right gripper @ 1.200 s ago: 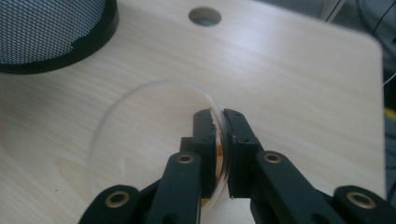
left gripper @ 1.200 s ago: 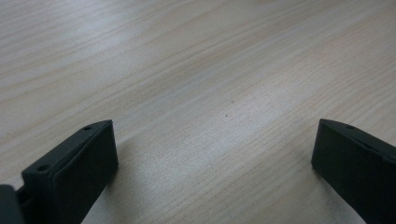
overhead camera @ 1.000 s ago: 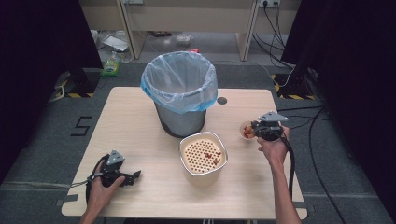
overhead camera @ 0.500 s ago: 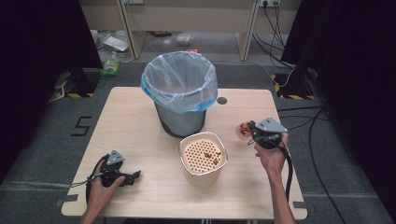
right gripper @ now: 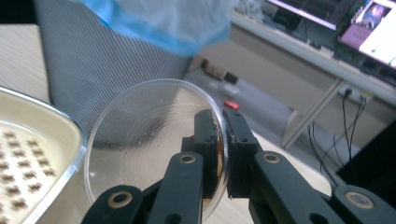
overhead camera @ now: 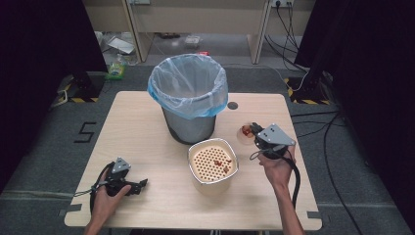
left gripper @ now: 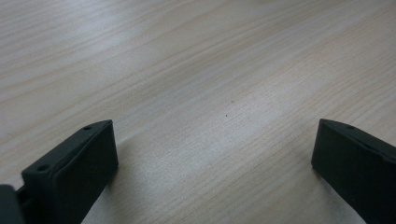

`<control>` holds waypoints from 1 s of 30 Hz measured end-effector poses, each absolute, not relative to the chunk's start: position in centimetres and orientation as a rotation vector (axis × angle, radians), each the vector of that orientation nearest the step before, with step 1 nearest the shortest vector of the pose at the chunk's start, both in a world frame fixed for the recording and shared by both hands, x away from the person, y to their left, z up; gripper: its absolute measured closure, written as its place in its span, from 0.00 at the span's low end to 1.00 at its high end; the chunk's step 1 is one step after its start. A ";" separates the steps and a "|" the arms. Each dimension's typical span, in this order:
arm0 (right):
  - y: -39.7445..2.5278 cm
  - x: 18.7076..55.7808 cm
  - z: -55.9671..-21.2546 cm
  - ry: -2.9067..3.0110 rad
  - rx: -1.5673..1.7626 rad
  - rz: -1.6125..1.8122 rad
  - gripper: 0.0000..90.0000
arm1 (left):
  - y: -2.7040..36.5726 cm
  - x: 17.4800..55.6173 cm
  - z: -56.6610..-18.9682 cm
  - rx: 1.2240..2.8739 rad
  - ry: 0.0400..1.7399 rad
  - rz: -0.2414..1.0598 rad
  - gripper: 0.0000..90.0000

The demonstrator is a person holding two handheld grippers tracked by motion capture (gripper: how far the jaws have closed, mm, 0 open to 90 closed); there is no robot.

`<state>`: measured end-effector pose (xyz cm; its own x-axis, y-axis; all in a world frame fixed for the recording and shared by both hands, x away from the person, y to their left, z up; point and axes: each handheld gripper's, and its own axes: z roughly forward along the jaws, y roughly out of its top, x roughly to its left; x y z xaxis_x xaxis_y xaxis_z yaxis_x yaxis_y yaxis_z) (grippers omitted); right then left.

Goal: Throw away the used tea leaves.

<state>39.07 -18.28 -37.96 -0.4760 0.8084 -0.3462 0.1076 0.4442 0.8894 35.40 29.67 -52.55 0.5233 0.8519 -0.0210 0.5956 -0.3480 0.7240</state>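
Note:
My right gripper (overhead camera: 258,135) (right gripper: 222,145) is shut on the rim of a clear round plastic dish (overhead camera: 244,132) (right gripper: 148,140), which it holds tilted just above the table, right of a cream perforated bowl (overhead camera: 213,164) (right gripper: 42,140). Some red bits show in the dish (overhead camera: 246,129) and several lie in the bowl. A grey bin (overhead camera: 189,122) (right gripper: 107,65) lined with a blue bag (overhead camera: 188,90) (right gripper: 159,23) stands behind the bowl. At the table's front left my left gripper (overhead camera: 141,185) (left gripper: 215,163) rests open on bare wood, nothing between its jaws.
The wooden table (overhead camera: 142,132) has a dark round hole (overhead camera: 232,105) right of the bin. Cables (overhead camera: 337,147) trail over the floor to the right. Desk legs and clutter stand beyond the far edge.
My right gripper has carried the clear dish a little leftward, closer to the cream bowl. The left gripper has stayed put.

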 end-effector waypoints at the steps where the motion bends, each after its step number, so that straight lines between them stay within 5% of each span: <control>1: -17.6 38.7 -37.6 1.868 0.736 1.088 0.95 | 29.7 35.4 -52.6 2.074 1.172 0.476 0.00; 17: -11.1 35.1 -36.3 1.755 0.335 0.984 0.95 | 29.7 35.4 -52.6 2.073 1.172 0.476 0.00; 30: -9.9 33.9 -36.7 1.608 0.104 0.773 0.96 | 29.7 35.4 -52.6 2.073 1.172 0.476 0.00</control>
<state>33.88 -9.86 -36.71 -0.2106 0.4863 -0.8480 -0.3587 0.7685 0.5298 35.40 29.67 -52.56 0.5235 0.8517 -0.0216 0.5951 -0.3474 0.7247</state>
